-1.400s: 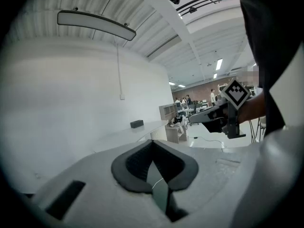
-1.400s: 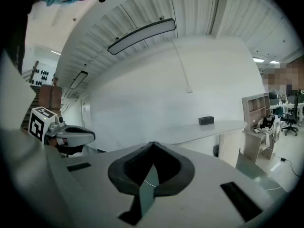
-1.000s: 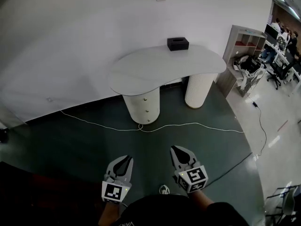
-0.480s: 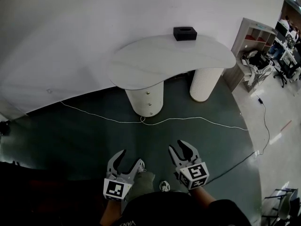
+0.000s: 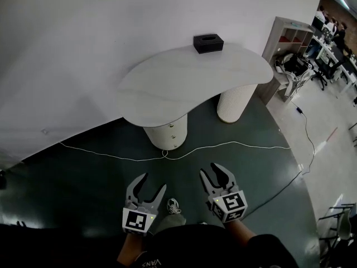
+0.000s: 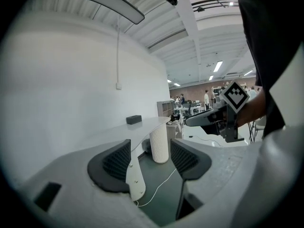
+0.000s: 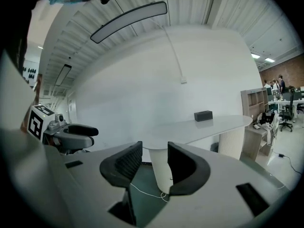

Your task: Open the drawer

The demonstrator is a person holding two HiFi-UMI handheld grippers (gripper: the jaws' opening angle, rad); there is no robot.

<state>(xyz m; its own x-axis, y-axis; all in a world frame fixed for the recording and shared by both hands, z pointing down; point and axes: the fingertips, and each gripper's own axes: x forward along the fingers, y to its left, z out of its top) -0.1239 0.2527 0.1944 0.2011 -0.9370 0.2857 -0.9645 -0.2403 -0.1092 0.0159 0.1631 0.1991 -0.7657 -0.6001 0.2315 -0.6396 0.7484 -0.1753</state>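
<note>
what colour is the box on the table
The box is black; it shows best in the head view.

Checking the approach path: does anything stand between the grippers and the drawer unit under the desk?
Nothing visible does. Only floor separates the left gripper and right gripper from the drawer unit; a thin white cable lies before its base.

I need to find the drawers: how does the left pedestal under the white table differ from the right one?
The left pedestal is smooth, with small knobs down its front; the right pedestal is ribbed, with no knobs showing. A white cable on the floor reaches the left pedestal's foot but passes clear of the right pedestal. Both are white, rounded and under the tabletop.
</note>
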